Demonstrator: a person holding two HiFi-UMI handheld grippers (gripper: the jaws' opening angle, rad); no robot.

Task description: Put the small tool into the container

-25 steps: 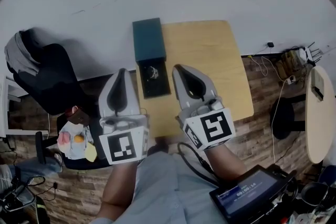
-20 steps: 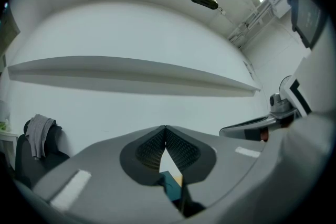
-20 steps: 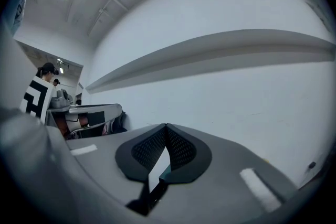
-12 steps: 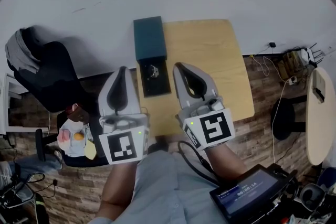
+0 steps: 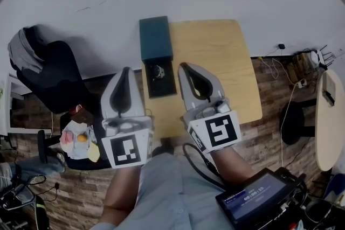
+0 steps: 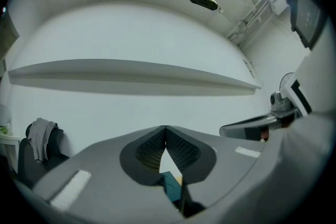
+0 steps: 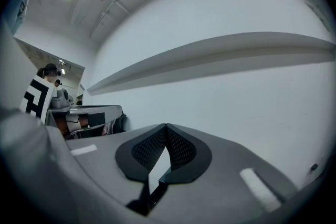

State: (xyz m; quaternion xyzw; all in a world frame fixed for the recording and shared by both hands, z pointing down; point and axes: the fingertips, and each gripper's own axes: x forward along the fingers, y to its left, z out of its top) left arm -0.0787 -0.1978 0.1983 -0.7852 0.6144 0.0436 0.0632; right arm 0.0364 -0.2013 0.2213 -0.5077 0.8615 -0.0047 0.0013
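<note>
My left gripper (image 5: 126, 70) — jaws closed tip to tip, holding nothing. My right gripper (image 5: 184, 67) — likewise closed and empty. Small tool (image 5: 158, 71): centre of frame, apparently lying inside the open container (image 5: 156, 40) on the table (image 5: 215, 62). Placement looks done; nothing visibly left.

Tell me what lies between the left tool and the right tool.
In the head view, the open dark container, with a small shiny item inside, sits between the left tool and the right tool.
</note>
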